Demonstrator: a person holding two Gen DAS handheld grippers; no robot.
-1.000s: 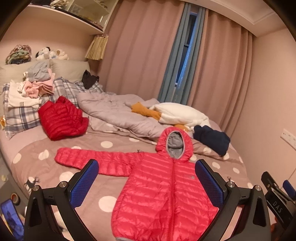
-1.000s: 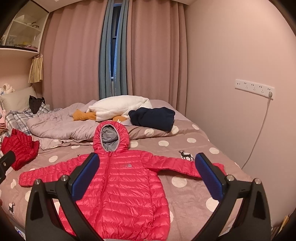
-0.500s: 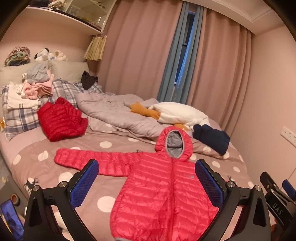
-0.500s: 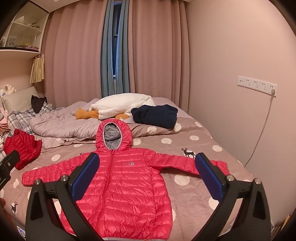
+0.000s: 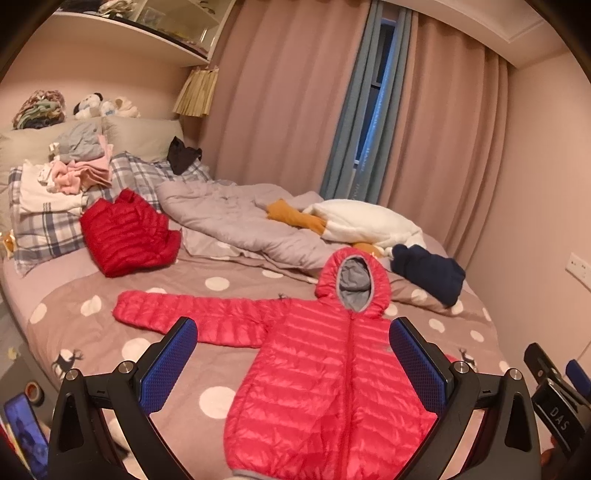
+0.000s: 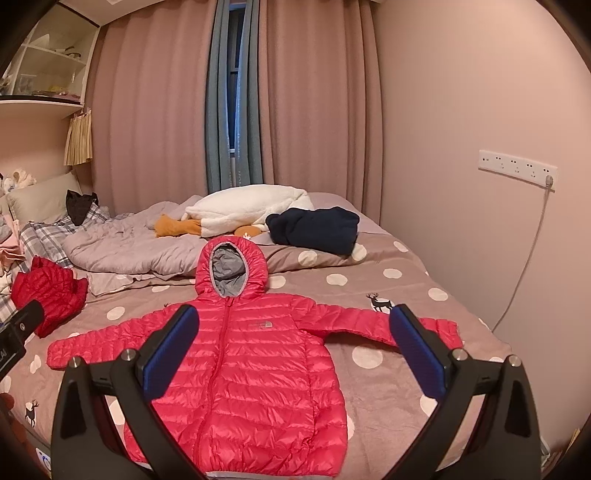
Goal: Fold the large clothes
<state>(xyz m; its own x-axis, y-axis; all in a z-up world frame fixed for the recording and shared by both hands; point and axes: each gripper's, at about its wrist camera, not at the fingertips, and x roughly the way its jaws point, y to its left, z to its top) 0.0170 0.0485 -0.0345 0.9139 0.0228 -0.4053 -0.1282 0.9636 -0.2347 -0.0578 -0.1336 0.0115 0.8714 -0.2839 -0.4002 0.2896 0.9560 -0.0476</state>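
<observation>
A: Right, shelves first. The wall shelf (image 5: 122,35) carries a few small items too blurred to name, and the bed (image 6: 406,266) is doing the job of a big tray, with everything laid out on its spotted cover.

B: And the main item?

A: The pink hooded puffer jacket (image 6: 251,354) lies flat on its back near the foot of the bed, zipped, hood up toward the pillows, both sleeves spread out sideways.

B: The claws?

A: The left gripper (image 5: 295,365) hangs above the jacket's lower half, jaws spread wide, blue pads (image 5: 168,365) well apart, nothing between them and nothing touched. The right gripper (image 6: 295,354) is the same: gaping wide, empty, above the jacket's chest and right sleeve.

B: Give me the count.

A: Two puffer jackets: the pink one laid out, and one folded red jacket (image 5: 127,232) by the plaid pillow (image 5: 40,236). One navy garment (image 6: 314,229) bundled toward the far side, one white fleece piece (image 6: 247,206) with orange bits beside it, one rumpled grey quilt (image 5: 236,225). One heap of pale clothes (image 5: 74,173) sits on the plaid pillow. Two grippers, both empty.
</observation>
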